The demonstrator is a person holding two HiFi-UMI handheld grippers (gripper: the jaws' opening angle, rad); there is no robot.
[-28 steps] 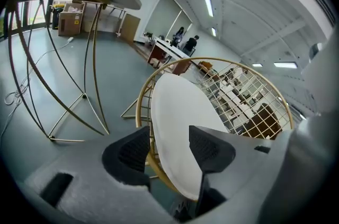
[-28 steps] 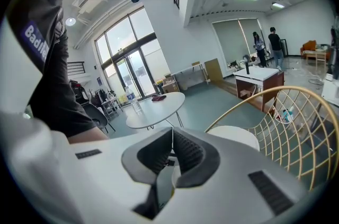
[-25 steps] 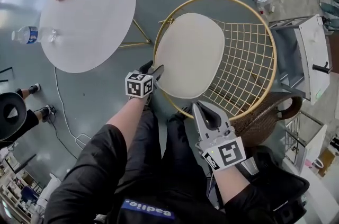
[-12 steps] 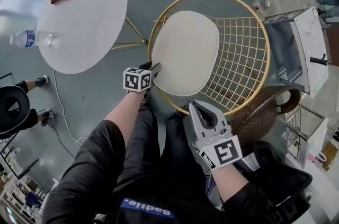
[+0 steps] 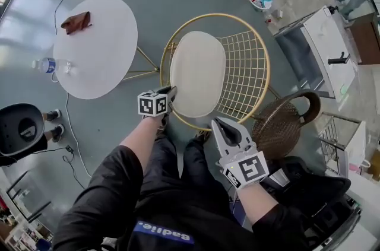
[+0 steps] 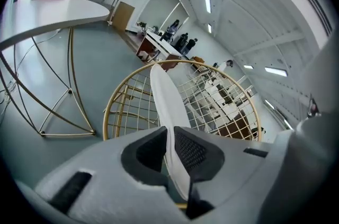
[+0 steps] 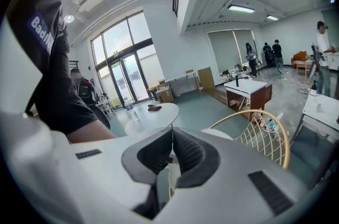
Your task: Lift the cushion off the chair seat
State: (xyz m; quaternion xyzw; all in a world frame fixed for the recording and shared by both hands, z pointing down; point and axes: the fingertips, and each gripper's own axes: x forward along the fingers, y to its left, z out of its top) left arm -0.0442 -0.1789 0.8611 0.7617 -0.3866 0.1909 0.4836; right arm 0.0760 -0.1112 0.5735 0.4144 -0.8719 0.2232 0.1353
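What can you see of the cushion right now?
The cushion is a thin, off-white, rounded pad, smooth and plain. It lies over the seat of the gold wire chair, its near edge pinched between the closing jaws of the left tool; from that tool's view it stands edge-on, seemingly tipped up off the wires.

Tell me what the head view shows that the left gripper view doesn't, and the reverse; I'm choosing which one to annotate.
Only the head view: the right gripper near the cushion's front edge, and the water bottle on the round table. Only the left gripper view: the left gripper up close, its jaws closing with the cushion's thin edge between the pads, plus the ceiling lights. Both: the cushion, the gold wire chair, the round table and the brown cloth on it.
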